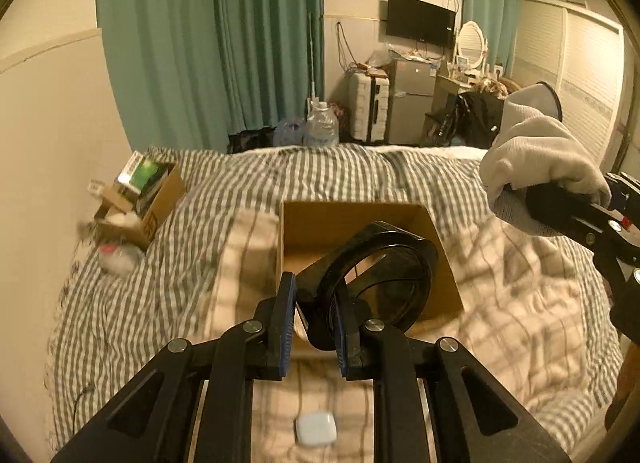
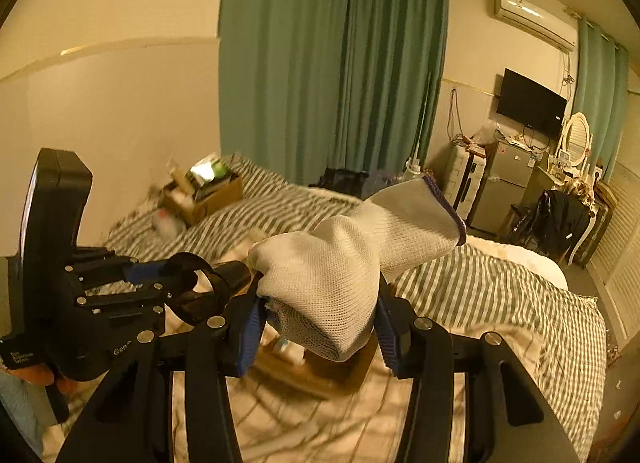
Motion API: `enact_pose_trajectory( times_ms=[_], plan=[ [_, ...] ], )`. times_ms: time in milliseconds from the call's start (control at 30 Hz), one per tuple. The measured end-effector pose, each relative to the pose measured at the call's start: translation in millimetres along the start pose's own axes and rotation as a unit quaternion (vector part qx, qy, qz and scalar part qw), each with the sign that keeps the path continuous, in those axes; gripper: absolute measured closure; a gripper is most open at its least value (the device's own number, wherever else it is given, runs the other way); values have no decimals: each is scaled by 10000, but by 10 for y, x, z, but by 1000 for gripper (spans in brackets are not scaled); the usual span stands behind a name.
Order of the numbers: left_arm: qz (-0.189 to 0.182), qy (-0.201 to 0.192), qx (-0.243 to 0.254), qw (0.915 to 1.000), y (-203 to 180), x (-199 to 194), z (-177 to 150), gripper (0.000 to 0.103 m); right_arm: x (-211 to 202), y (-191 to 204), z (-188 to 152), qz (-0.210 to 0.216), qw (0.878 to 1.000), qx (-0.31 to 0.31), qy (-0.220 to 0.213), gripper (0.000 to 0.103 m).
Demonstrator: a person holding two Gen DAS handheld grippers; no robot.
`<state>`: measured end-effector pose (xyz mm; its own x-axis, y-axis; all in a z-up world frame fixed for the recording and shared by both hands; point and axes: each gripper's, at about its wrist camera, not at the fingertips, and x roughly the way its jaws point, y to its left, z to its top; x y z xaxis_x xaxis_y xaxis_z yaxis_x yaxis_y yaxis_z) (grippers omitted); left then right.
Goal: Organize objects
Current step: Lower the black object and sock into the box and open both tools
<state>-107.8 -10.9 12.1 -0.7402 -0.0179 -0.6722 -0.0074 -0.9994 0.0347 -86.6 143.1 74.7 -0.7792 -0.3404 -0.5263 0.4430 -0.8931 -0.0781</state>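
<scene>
My left gripper (image 1: 314,327) is shut on a black coiled belt (image 1: 380,275) and holds it above an open cardboard box (image 1: 320,223) on the bed. The belt also shows in the right wrist view (image 2: 196,291), held by the left gripper (image 2: 160,283). My right gripper (image 2: 320,333) is shut on a white knit glove (image 2: 348,267), which sticks up between the blue pads. In the left wrist view the glove (image 1: 536,159) and right gripper sit at the right, above the bed beside the box. The box (image 2: 320,375) lies below the glove.
A small white square object (image 1: 315,427) lies on the plaid blanket near me. A second cardboard box (image 1: 140,199) full of items sits at the bed's far left by the wall. Water bottles (image 1: 320,127), a fridge and luggage stand beyond the bed.
</scene>
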Motion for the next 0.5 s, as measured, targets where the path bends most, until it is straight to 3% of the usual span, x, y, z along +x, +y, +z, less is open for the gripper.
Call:
enact_pose_trajectory(
  times_ms=[233, 500],
  plan=[
    [31, 117, 61, 9999, -102, 530, 226, 86, 582, -272, 118, 38, 9997, 259, -8, 55],
    [133, 560, 142, 9982, -235, 1255, 68, 86, 1406, -468, -254, 310, 9973, 563, 357, 56]
  ],
)
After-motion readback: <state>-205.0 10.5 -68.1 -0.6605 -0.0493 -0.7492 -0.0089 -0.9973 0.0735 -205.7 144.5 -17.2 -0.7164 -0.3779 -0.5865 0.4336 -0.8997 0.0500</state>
